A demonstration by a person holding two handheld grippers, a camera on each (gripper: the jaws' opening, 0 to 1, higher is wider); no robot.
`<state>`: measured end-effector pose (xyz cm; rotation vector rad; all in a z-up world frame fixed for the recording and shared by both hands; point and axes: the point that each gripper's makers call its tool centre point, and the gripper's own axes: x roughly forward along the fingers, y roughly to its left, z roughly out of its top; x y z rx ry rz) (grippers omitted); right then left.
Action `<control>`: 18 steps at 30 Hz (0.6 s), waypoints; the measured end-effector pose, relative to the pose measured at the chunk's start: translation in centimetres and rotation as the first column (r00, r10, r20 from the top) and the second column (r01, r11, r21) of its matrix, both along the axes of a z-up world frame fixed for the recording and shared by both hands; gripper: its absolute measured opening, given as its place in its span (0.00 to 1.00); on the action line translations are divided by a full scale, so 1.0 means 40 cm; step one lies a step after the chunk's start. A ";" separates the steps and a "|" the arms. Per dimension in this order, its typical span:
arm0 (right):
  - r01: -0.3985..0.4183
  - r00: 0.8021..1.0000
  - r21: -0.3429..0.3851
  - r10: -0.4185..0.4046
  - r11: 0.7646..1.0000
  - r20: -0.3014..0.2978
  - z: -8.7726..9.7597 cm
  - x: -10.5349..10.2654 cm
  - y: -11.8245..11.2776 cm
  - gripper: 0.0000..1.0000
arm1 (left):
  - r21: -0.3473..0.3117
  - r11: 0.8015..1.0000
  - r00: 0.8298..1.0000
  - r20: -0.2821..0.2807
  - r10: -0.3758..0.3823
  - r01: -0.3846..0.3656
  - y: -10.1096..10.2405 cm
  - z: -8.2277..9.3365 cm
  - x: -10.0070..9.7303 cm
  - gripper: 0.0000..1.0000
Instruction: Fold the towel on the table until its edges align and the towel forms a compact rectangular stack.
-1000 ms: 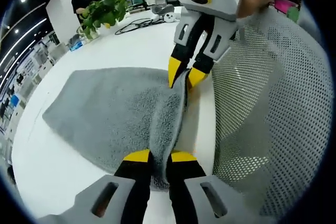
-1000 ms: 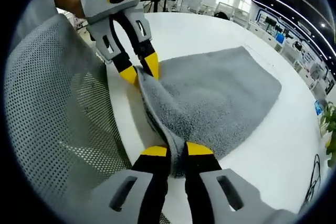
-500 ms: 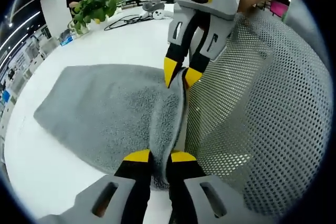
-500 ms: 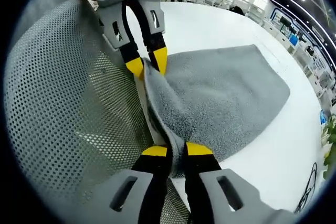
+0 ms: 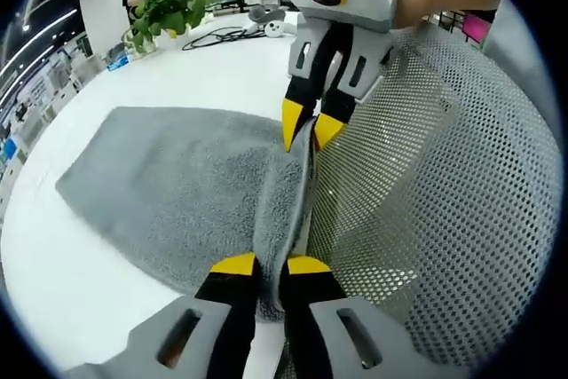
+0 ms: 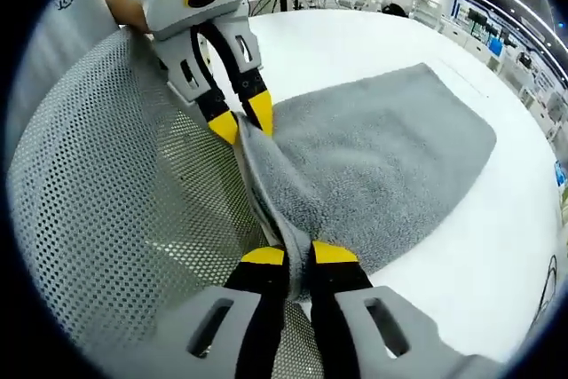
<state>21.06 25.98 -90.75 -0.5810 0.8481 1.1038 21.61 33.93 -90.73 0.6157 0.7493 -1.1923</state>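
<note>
the grey towel lies spread mid-frame on the white desk, its near edge lifted. the left gripper and right gripper each clench a corner. next, likely carry that edge across to the far edge.

mesh chair back crowds one side — table beyond seemingly open

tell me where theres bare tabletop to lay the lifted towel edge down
Bare white table borders the gray towel on its far side, and a wide strip runs between the towel and the potted plant with its cables. It is crowded at the near edge: the left gripper and right gripper pinch the towel beside the mesh chair back.
</note>
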 end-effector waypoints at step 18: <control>0.013 0.997 0.072 -0.019 0.997 0.077 0.164 0.027 0.014 0.05 | -0.032 1.000 0.998 0.055 0.002 -0.001 0.018 0.160 0.037 0.09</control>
